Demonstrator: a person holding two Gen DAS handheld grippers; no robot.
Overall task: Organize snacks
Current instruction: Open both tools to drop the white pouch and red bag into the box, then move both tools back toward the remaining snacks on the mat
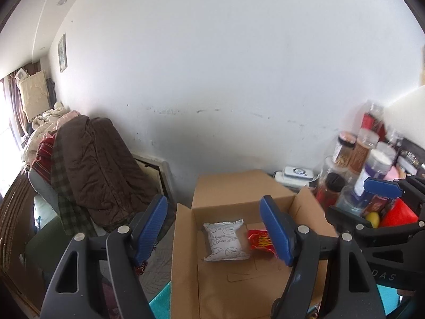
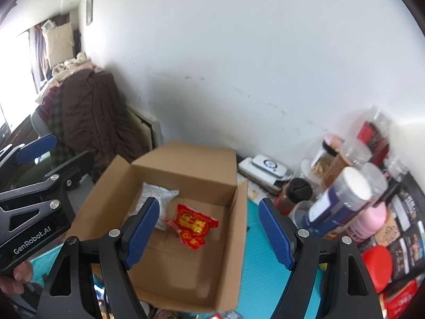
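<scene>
An open cardboard box (image 1: 231,287) (image 2: 183,263) stands on a teal mat. Inside it lie a white snack packet (image 1: 225,240) (image 2: 156,196) and a red snack packet (image 1: 259,240) (image 2: 192,226), side by side near the far wall. My left gripper (image 1: 213,231) is open and empty above the box's left side. My right gripper (image 2: 208,231) is open and empty above the box's right edge. The right gripper shows at the right of the left wrist view (image 1: 382,188); the left one shows at the left of the right wrist view (image 2: 37,148).
Jars, bottles and tubs (image 2: 342,186) crowd the right by the wall, with a white device (image 2: 268,166) behind the box. A red lid (image 2: 377,265) and packets lie at the lower right. A chair piled with clothes (image 1: 87,170) stands left.
</scene>
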